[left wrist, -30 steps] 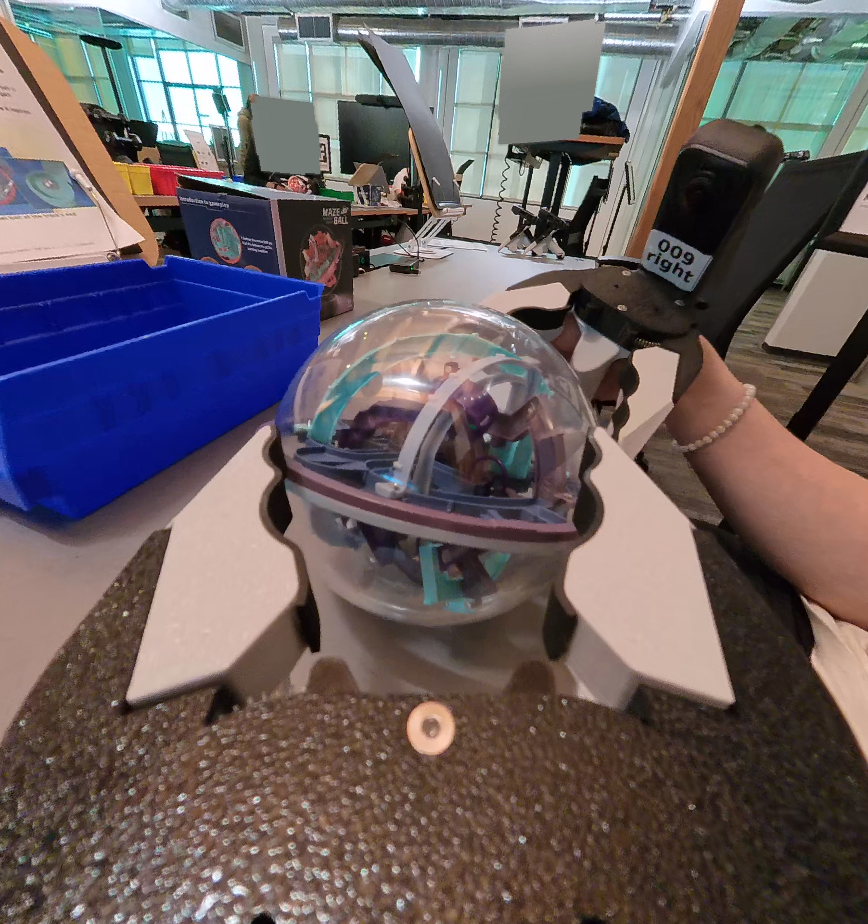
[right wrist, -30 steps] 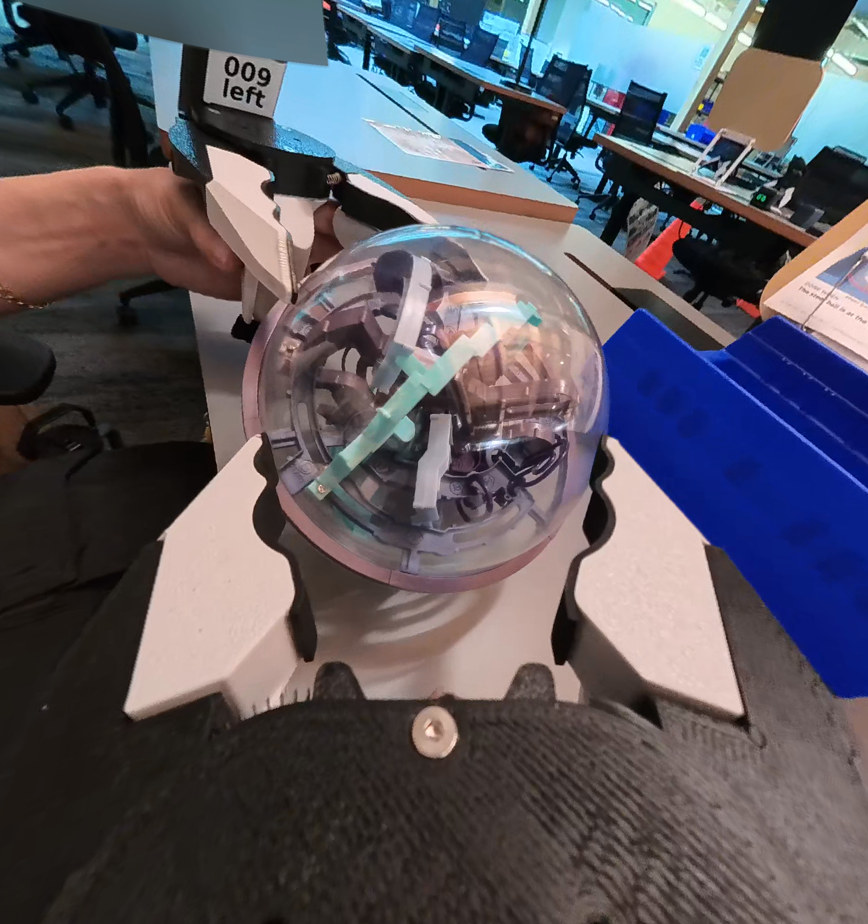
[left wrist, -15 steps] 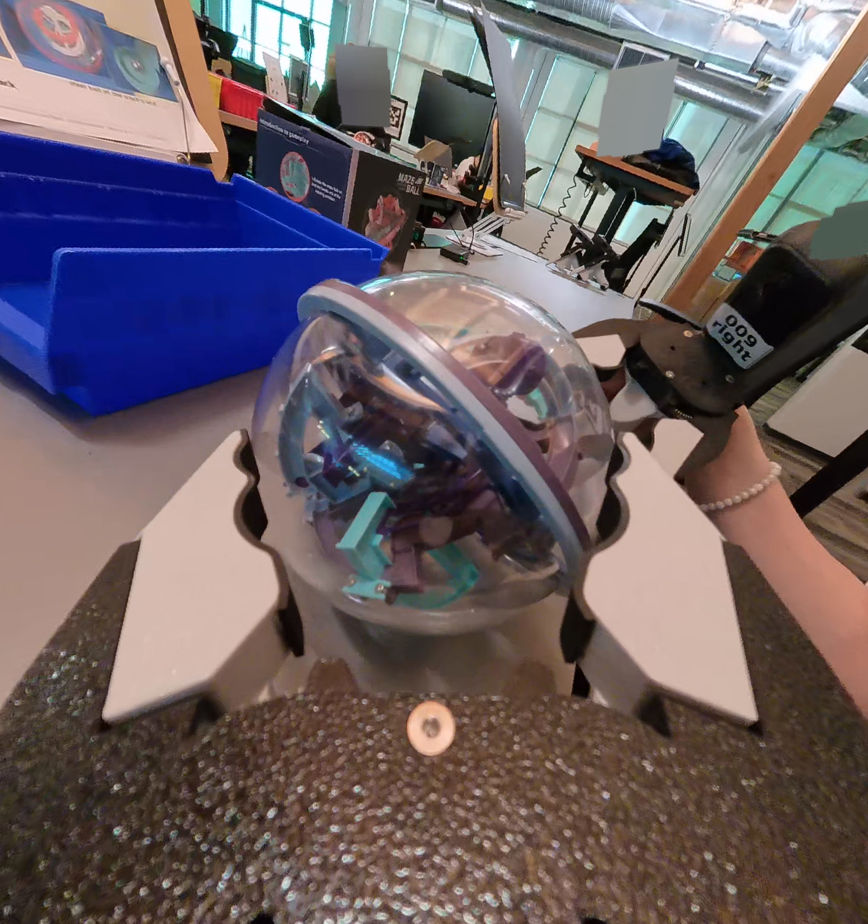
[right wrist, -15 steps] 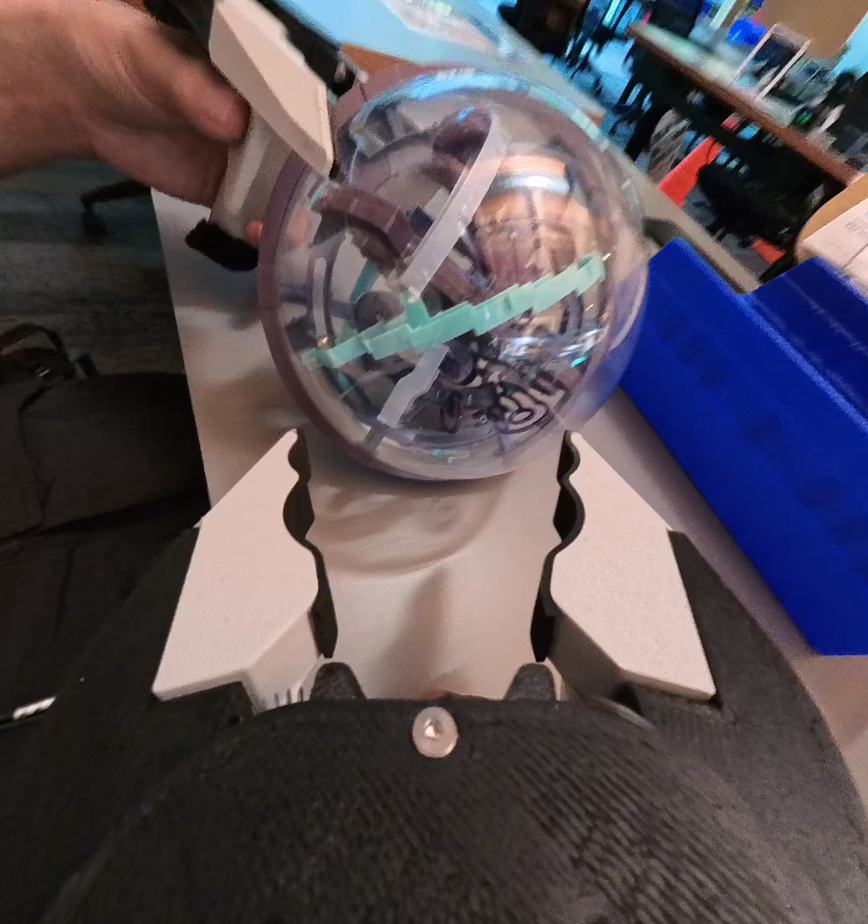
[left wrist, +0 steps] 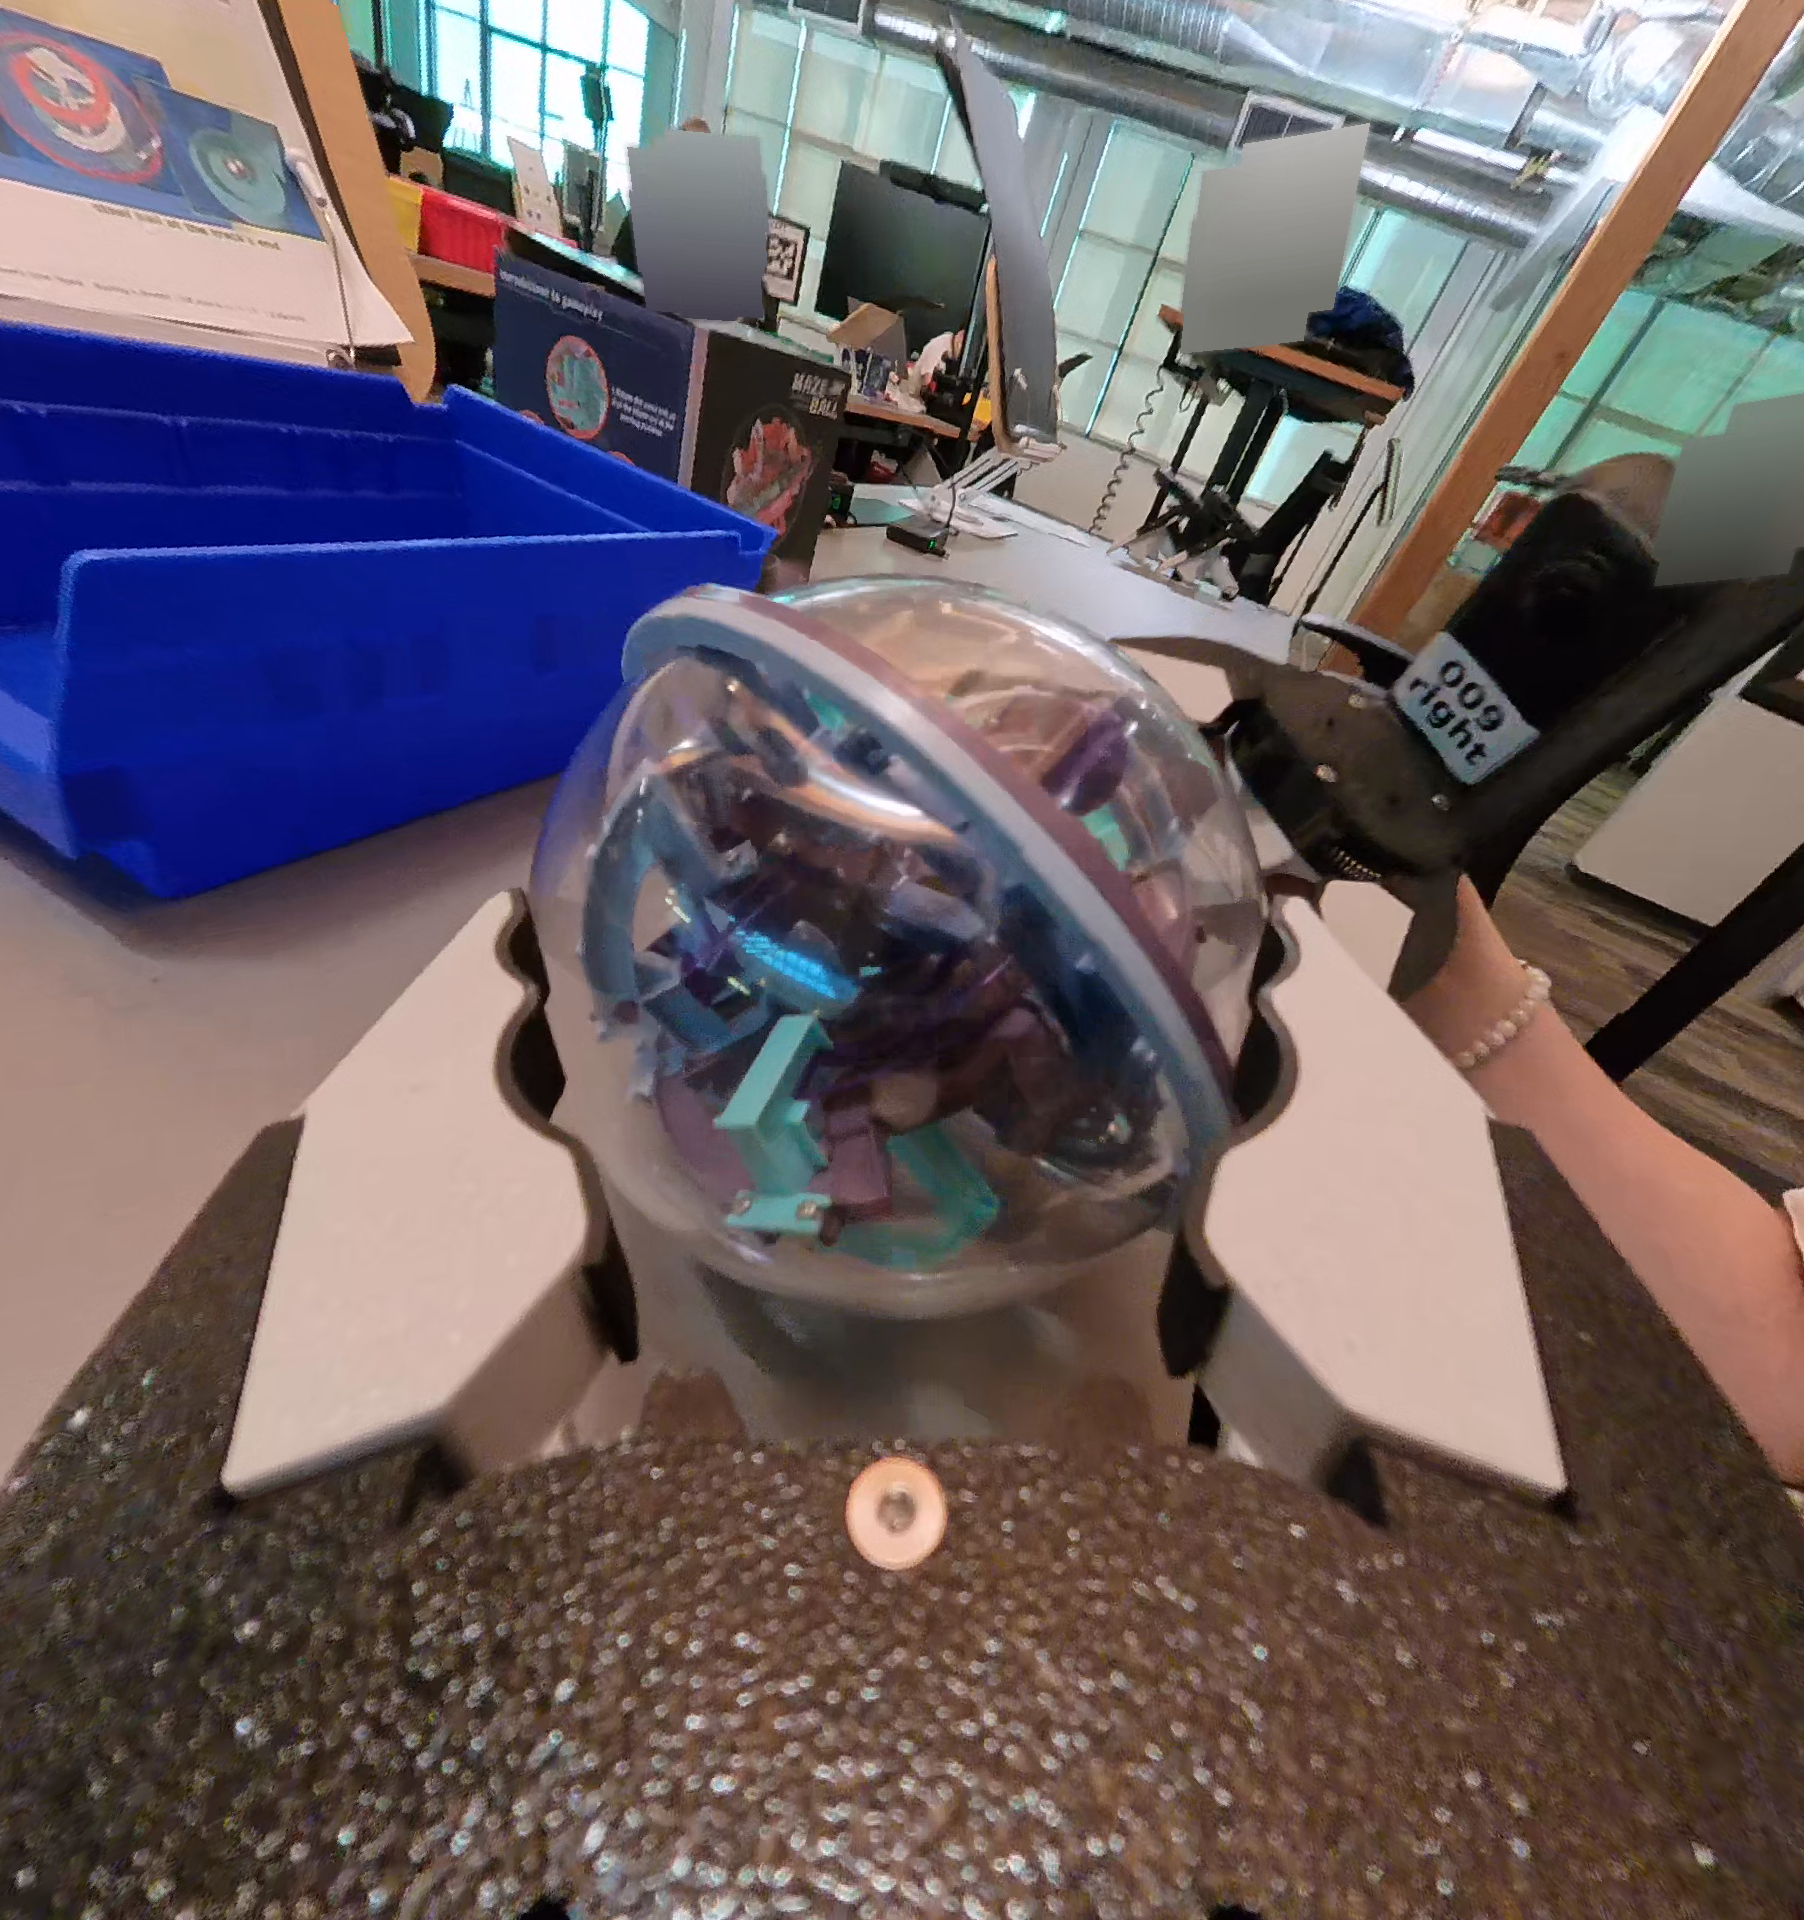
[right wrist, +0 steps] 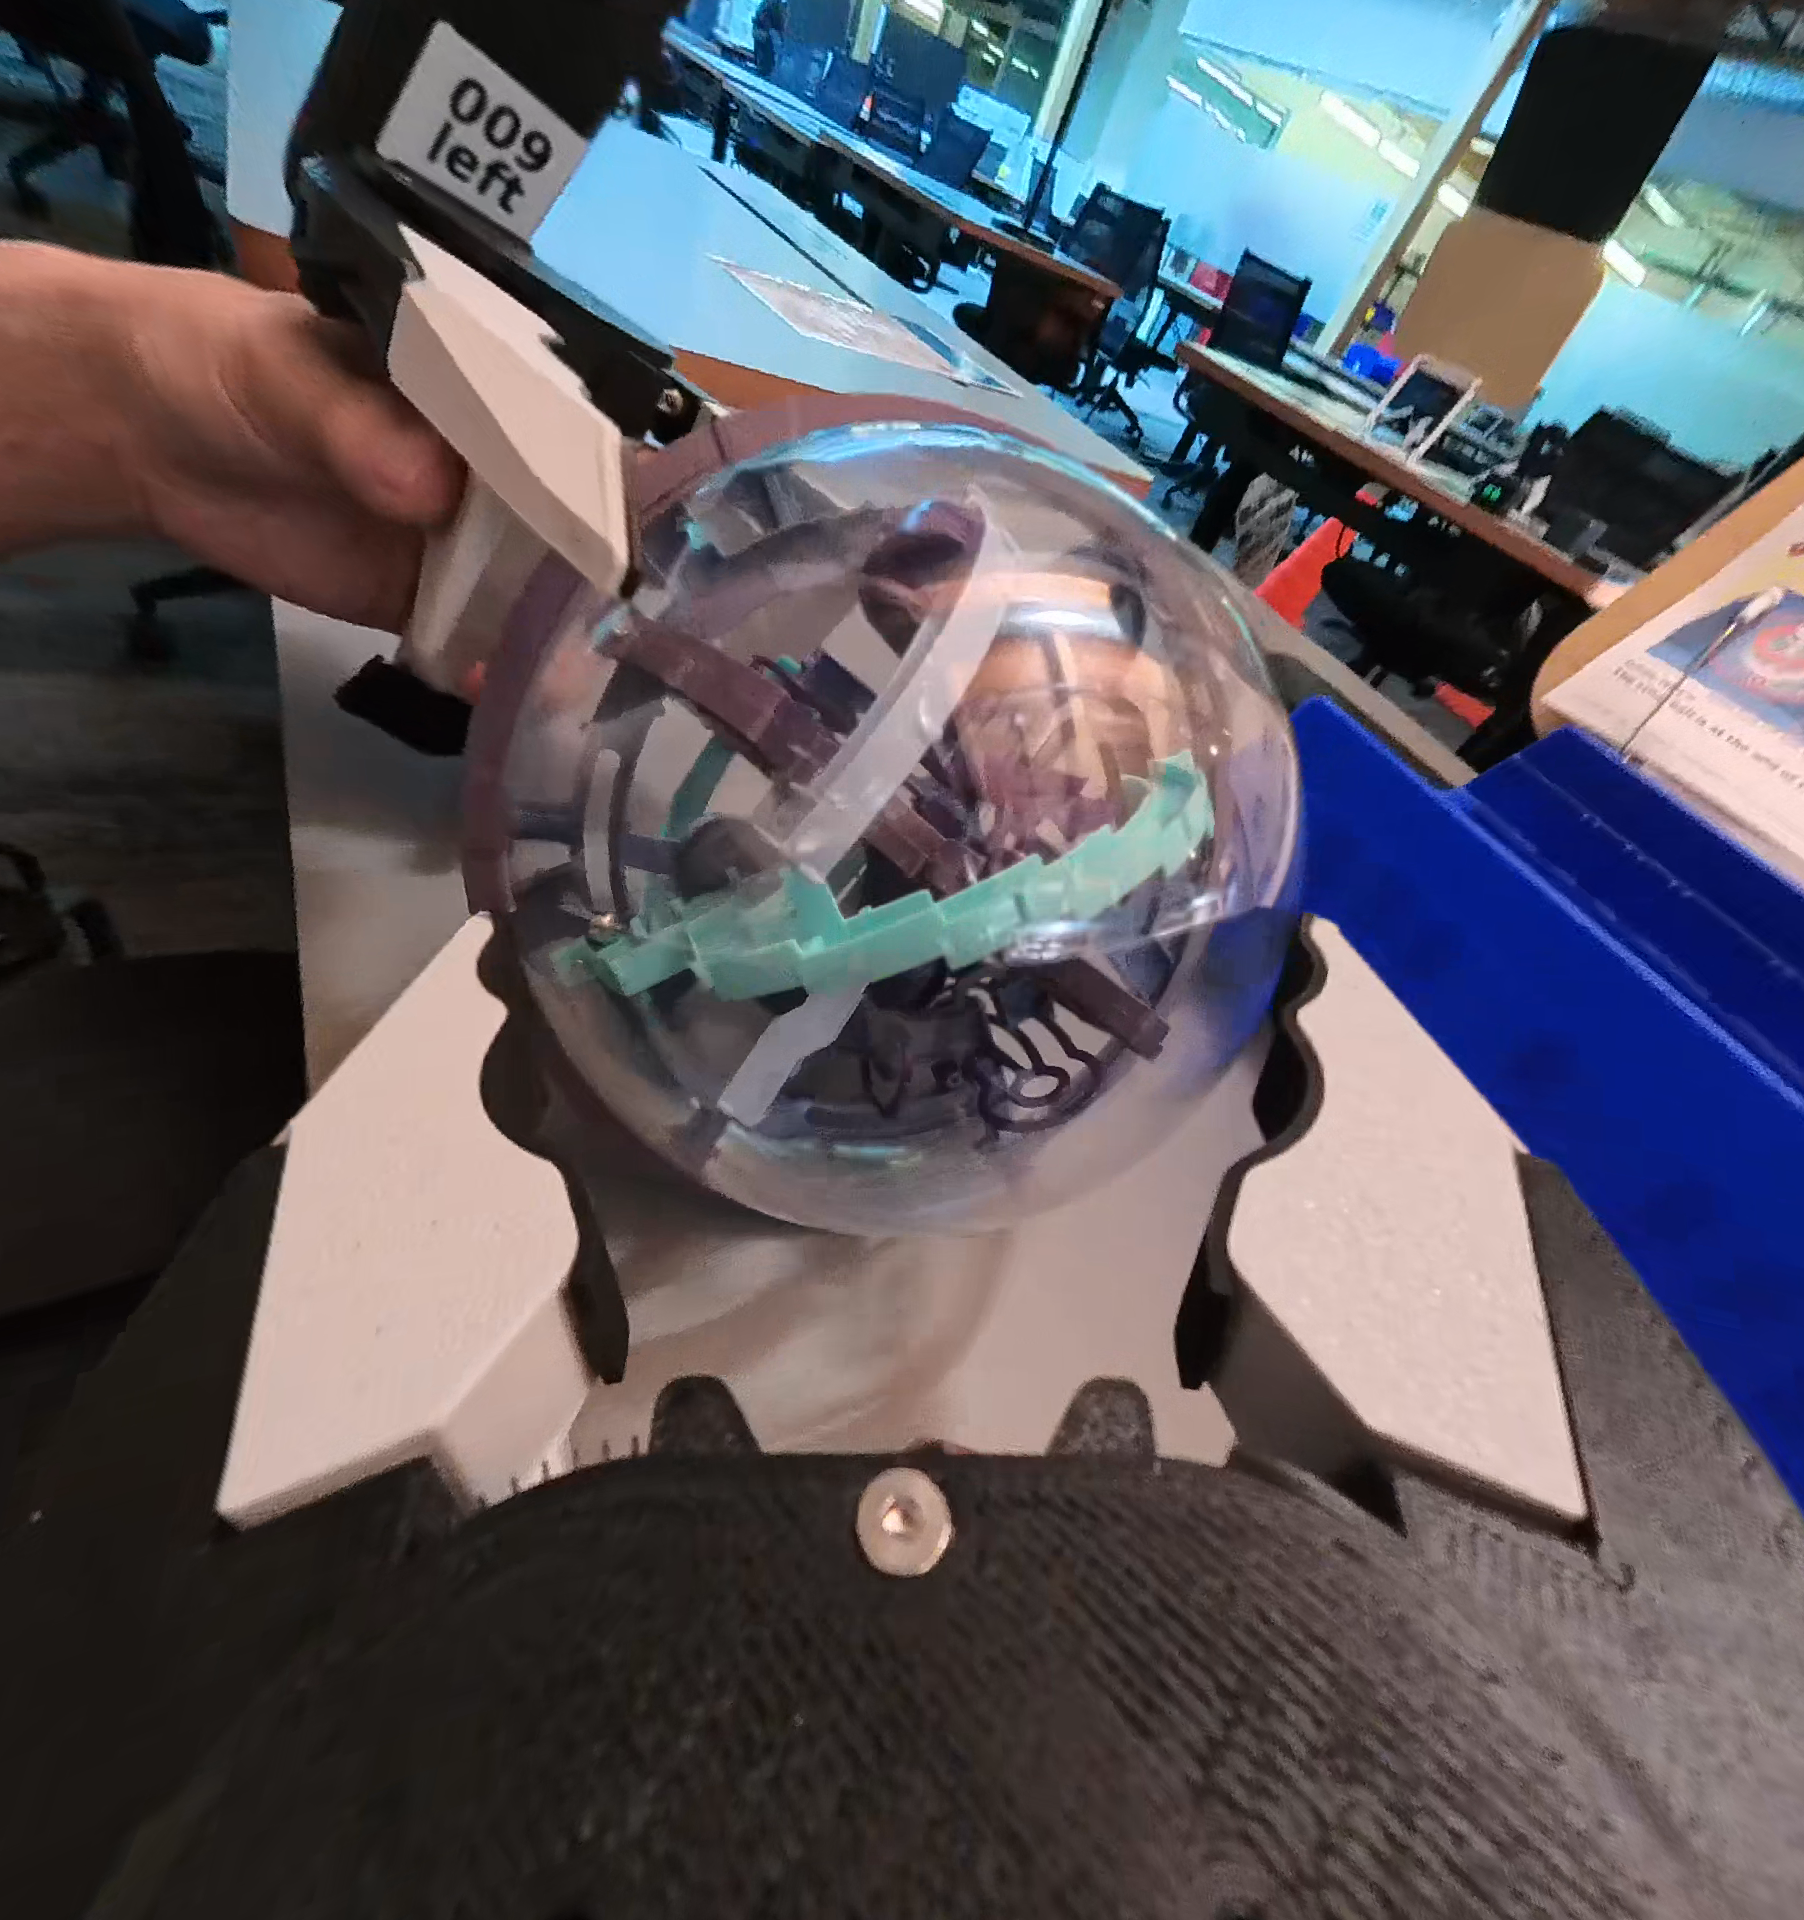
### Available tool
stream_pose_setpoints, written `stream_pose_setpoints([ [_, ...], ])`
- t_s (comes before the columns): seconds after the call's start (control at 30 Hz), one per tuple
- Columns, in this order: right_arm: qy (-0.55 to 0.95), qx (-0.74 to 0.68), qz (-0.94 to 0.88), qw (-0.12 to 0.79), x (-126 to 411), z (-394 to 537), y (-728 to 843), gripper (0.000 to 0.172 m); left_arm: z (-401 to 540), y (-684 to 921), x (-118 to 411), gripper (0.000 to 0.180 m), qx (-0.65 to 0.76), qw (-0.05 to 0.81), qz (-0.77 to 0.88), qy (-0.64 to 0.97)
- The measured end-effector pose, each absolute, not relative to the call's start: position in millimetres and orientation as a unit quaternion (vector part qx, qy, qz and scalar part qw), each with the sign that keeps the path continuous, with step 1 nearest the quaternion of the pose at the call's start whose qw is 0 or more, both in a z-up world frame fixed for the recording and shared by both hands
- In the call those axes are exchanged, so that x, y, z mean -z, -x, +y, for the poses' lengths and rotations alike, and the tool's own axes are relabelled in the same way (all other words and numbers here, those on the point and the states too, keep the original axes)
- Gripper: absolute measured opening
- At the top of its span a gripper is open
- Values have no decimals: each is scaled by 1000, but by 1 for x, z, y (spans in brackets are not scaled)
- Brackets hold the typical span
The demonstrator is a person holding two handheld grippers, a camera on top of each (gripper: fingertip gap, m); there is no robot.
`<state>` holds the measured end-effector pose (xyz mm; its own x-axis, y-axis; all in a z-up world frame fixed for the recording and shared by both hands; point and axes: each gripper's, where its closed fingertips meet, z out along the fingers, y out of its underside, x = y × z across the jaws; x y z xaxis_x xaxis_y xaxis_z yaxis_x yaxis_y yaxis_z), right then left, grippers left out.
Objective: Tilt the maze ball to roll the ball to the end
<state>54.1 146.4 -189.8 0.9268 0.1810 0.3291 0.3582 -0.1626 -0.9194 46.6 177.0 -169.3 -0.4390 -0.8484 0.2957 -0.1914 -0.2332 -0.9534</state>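
Between both sets of fingers: maze ball [left wrist: 898, 935], clear sphere clamped by left gripper [left wrist: 898, 997] and right gripper [right wrist: 893, 1039], seam ring steeply tilted. Tilting step underway, judging by that. Next: slow, small roll along green track [right wrist: 877, 914]; steady clamping required.

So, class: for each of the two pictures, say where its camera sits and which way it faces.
Left wrist view: behind the left gripper, looking across the maze ball at the right gripper.
Right wrist view: behind the right gripper, facing back past the ball at the left gripper and hand.
Shared: ball, blue bin.
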Motion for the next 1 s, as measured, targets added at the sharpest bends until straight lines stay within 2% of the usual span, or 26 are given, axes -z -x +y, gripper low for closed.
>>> stream_pose_setpoints([
  [0.1, 771, 27, -141, 621, 195, 142, -57, 138, 178, -41, 155, 121, 676, 248, 537, 441],
  [0.3, 776, -46, -68, 625, 194, 148, -55, 137, 178, -43, 169, 137, 647, 266, 566, 435],
  [0.5, 819, 11, -131, 559, 213, 135, -51, 132, 175, -40, 164, 136, 663, 242, 561, 432],
  [0.6, 834, 44, -168, 524, 221, 129, -48, 136, 174, -38, 160, 135, 672, 240, 558, 425],
  [0.7, 801, 85, -183, 564, 202, 135, -51, 137, 170, -37, 168, 133, 640, 249, 594, 419],
  [0.77, 779, 70, -181, 597, 188, 138, -45, 144, 166, -36, 172, 133, 621, 259, 616, 410],
  [0.87, 784, 91, -177, 588, 195, 145, -50, 153, 165, -39, 173, 134, 613, 271, 618, 412],
  [1.0, 784, 74, -160, 596, 198, 149, -49, 152, 171, -41, 168, 134, 638, 272, 585, 419],
])
